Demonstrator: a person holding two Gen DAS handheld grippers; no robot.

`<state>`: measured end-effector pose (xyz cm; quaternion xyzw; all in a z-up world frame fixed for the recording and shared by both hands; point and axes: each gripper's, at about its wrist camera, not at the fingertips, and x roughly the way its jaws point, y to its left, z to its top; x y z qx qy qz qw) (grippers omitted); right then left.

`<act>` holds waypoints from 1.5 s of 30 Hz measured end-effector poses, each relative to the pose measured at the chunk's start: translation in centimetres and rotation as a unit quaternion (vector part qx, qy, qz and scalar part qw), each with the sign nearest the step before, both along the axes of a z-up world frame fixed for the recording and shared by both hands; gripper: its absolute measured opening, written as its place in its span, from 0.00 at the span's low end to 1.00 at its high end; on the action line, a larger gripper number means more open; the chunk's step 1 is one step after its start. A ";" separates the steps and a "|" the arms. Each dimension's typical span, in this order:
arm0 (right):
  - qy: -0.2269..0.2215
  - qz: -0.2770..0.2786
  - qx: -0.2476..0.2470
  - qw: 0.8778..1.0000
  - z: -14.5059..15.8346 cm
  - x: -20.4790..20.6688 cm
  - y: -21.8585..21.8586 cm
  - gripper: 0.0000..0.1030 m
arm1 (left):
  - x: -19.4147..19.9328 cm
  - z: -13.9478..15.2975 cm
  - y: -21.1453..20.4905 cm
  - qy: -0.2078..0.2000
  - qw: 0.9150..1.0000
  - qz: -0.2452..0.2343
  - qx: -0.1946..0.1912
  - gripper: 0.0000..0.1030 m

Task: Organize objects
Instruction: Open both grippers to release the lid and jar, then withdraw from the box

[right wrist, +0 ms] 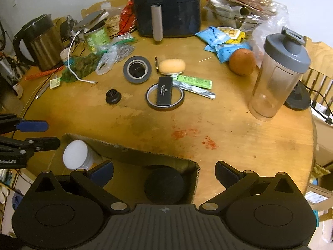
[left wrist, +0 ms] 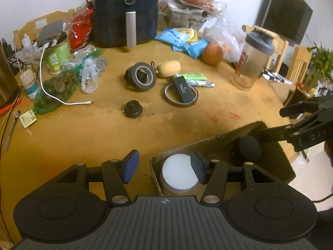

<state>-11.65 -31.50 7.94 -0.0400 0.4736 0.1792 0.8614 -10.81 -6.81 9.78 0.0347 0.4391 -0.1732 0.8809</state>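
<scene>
A cardboard box (left wrist: 256, 127) (right wrist: 129, 152) sits at the table's near edge. In it are a white-lidded jar (left wrist: 179, 174) (right wrist: 76, 154) and a black foam ball (left wrist: 249, 148) (right wrist: 164, 185). My left gripper (left wrist: 164, 169) is open and empty, its right finger over the jar. My right gripper (right wrist: 164, 174) is open and empty above the ball; it also shows in the left wrist view (left wrist: 268, 123). On the table lie a grey tape roll (left wrist: 141, 76) (right wrist: 137, 69), a thin tape ring (right wrist: 165, 96) with a black case (left wrist: 183, 88) on it, a black lens cap (left wrist: 133, 109) (right wrist: 113, 96) and a tan sponge (right wrist: 172, 66).
An air fryer (left wrist: 124, 10) stands at the back. A shaker bottle (right wrist: 278, 77), an orange (right wrist: 242, 61), snack packets (right wrist: 222, 39), green sachets (right wrist: 193, 81), a kettle (right wrist: 40, 41), a green can (left wrist: 57, 56), a white cable (left wrist: 50, 91) and bags crowd the far table.
</scene>
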 end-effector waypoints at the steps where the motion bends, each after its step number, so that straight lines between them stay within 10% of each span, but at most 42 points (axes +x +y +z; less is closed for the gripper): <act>1: 0.000 -0.003 0.001 1.000 0.0 0.1 -0.1 1.00 | 0.0 0.1 0.1 -0.002 1.000 0.004 -0.002 0.54; 4: -0.002 -0.007 0.002 1.000 0.0 0.1 -0.2 1.00 | 0.1 0.4 0.5 -0.010 1.000 0.012 -0.006 0.70; 45: -0.014 0.003 0.004 1.000 -1.1 6.8 -3.8 0.95 | 3.6 0.3 -0.5 0.010 0.999 0.049 -0.014 0.70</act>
